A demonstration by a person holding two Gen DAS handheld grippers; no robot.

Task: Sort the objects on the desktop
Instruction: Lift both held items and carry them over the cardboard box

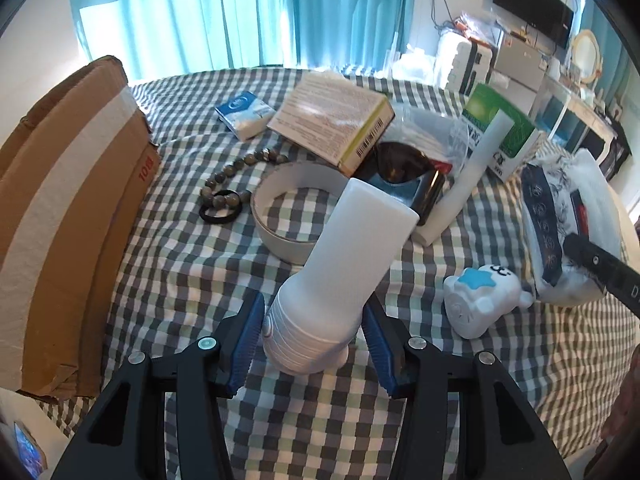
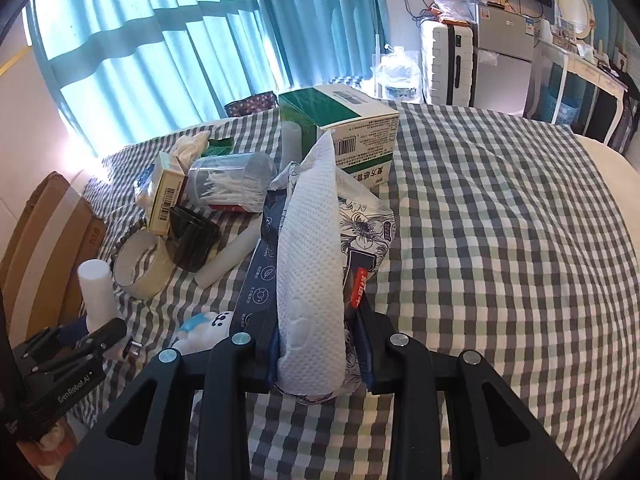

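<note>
Right wrist: right tool [image 2: 320, 354] clamps tissue pack [image 2: 316, 272]; left tool [image 1: 310, 338] clamps white bottle [image 1: 340, 272].

Daylight pours through teal curtains [image 2: 168, 40] drawn across a wide window, and the window bars show through the cloth as darker stripes. A grey, white and pale green checked cloth [image 2: 500, 240] covers the table. Against the far wall stands a white suitcase [image 2: 444, 64] beside a small silver fridge [image 2: 502, 60], with bags and clutter piled on top of both. Above them a dark screen [image 1: 534, 2] hangs on the white wall, with cables trailing down nearby. Further right is a white dressing table [image 2: 592, 68] carrying an oval mirror [image 2: 574, 2] in a cream frame, and a blue basket [image 2: 564, 110] sits underneath it.
</note>
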